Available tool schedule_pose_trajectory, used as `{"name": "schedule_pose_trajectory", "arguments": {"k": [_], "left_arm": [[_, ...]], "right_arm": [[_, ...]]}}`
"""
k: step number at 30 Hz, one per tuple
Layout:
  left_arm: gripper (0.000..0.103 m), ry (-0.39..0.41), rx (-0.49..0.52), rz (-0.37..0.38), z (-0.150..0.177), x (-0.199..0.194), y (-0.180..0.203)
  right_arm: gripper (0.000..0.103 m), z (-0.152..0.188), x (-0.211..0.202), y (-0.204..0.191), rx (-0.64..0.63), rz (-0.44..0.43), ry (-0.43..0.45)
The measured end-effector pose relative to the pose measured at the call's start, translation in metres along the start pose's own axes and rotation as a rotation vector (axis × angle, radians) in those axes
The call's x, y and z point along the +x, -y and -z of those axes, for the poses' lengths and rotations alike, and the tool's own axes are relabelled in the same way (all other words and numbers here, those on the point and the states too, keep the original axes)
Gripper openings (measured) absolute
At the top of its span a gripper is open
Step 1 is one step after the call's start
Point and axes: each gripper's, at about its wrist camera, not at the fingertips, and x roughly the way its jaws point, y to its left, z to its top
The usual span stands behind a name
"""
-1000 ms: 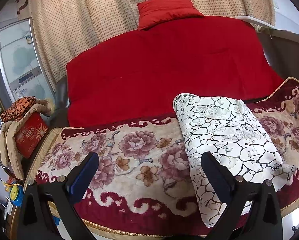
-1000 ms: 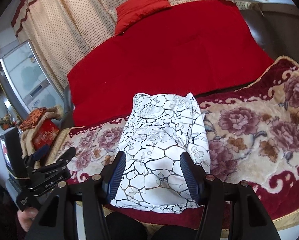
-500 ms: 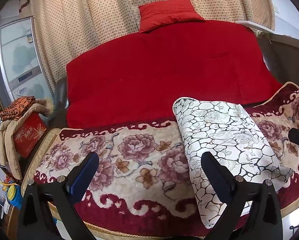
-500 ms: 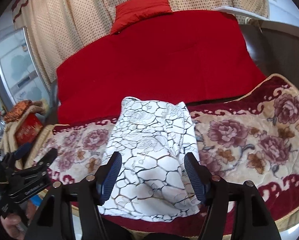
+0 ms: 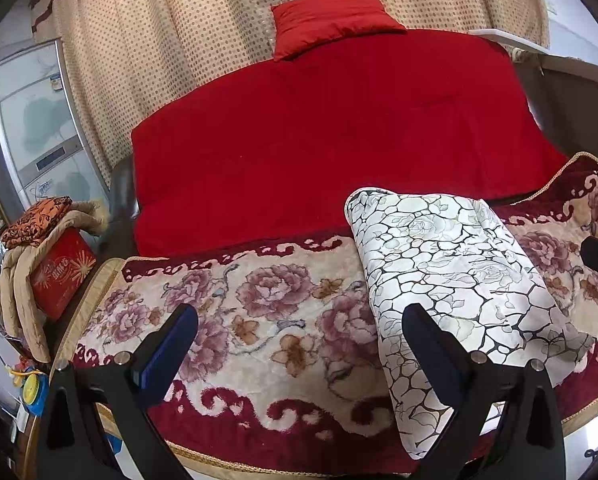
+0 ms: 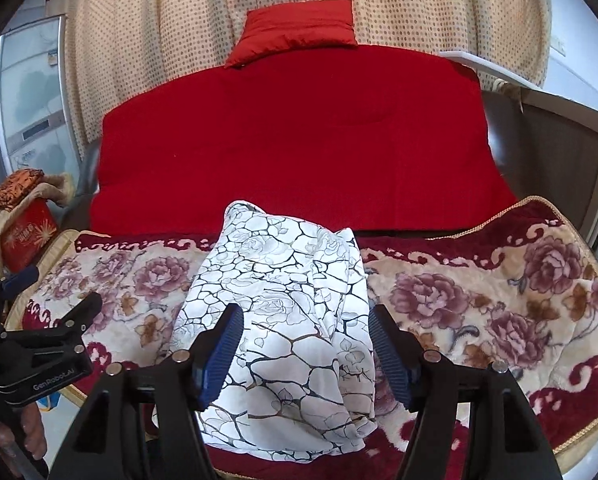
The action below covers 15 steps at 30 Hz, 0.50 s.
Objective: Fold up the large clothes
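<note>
A white garment with a black crackle and rose print (image 5: 455,280) lies folded into a long narrow strip on the floral blanket (image 5: 259,320), running from the sofa back to the front edge. It also shows in the right wrist view (image 6: 283,320). My left gripper (image 5: 299,344) is open and empty, above the blanket just left of the garment. My right gripper (image 6: 305,348) is open and empty, hovering over the garment's near end. The left gripper also shows at the left of the right wrist view (image 6: 39,344).
A red quilt (image 5: 331,140) covers the sofa back, with a red cushion (image 5: 331,20) on top. A red box under tan and orange clothes (image 5: 55,256) stands at the left. A dotted curtain hangs behind. A dark wooden panel (image 6: 559,160) is at the right.
Both grippers have drawn back and risen a little from the sofa. The right view has swung so the garment sits centred. The garment has not moved.
</note>
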Motion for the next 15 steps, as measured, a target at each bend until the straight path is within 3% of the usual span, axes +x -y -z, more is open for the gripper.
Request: {"name": "schedule_pose_trajectory", "arguments": {"k": [11,14,15], "left_arm": [[0.101,-0.001,-0.009,-0.005,-0.001,-0.003,-0.005],[0.102,-0.027,-0.010,0.084,-0.003,0.005,-0.004],[0.101,-0.054,-0.009,0.161,-0.004,0.015,-0.003]], "right_arm": [[0.069,-0.001,-0.007,-0.008,-0.032,0.000,0.030],[0.069,-0.001,-0.005,-0.010,-0.044,-0.012,0.028],[0.069,-0.001,-0.002,-0.008,-0.047,-0.014,0.024]]}}
